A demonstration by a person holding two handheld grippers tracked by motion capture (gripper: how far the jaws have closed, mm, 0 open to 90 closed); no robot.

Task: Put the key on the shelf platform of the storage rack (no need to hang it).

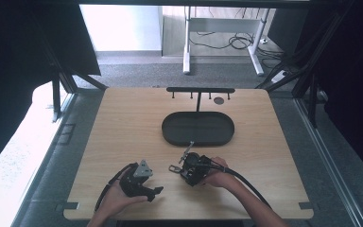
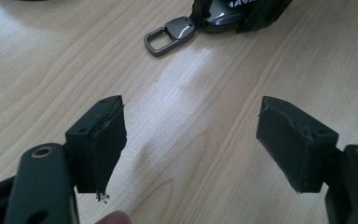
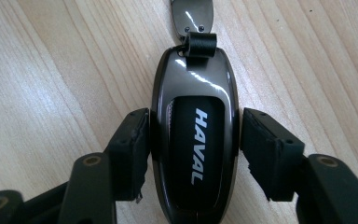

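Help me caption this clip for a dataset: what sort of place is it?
Probably an indoor lab set up for recording: a wooden table framed by dark curtains, a desk frame with loose cables behind it, and a black oval tray with a hook rack.

tabletop [image 1: 123, 123]: light wood | black oval tray [image 1: 198, 128] past centre | hook rack [image 1: 200, 90] at far edge | key fob [image 3: 194, 140] near front
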